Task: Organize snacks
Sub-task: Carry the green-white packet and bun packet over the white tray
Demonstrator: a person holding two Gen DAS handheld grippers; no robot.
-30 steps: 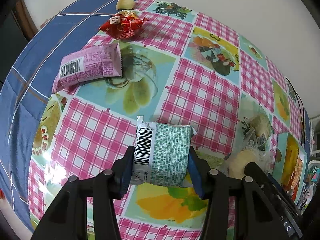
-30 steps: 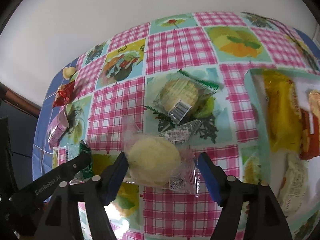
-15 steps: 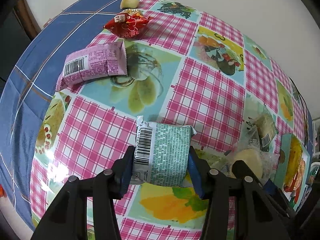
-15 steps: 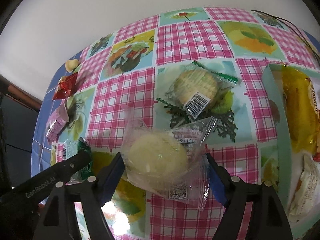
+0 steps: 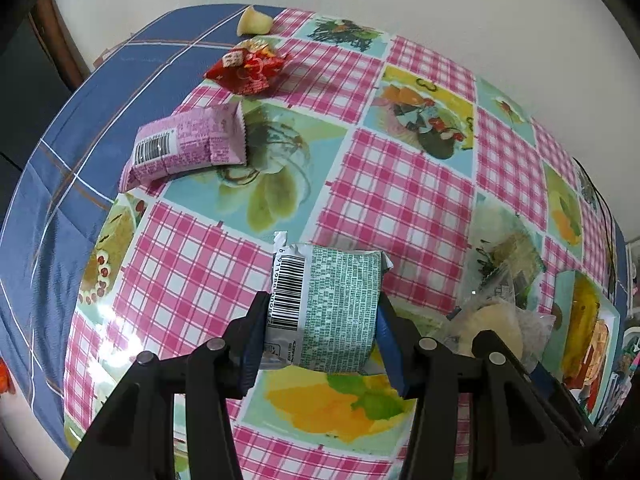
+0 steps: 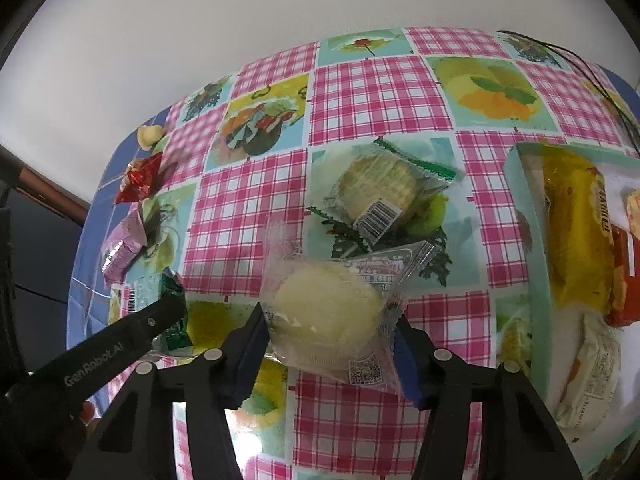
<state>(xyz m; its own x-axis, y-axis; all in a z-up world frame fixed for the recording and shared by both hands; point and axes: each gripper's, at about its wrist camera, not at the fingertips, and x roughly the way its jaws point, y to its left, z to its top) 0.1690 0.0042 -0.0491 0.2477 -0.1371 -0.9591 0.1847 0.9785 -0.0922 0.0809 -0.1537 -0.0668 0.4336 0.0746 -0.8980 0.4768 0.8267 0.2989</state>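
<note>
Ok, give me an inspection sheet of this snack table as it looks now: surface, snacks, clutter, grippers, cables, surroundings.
Surface: checked fruit-print tablecloth over a blue cloth.
Job's things: green packet held in the left gripper; clear-wrapped pale bun between the right gripper's pads; wrapped round cracker, pink packet and red packet lying loose; teal tray at the right holding several packets.
Clutter: small pale piece at the far edge, kind unclear.
Grippers: left shut on the green packet; right jaws closing, pads pressing the bun's wrapper.
Cables: thin dark wires at the far right corner.
Surroundings: plain white wall.
</note>
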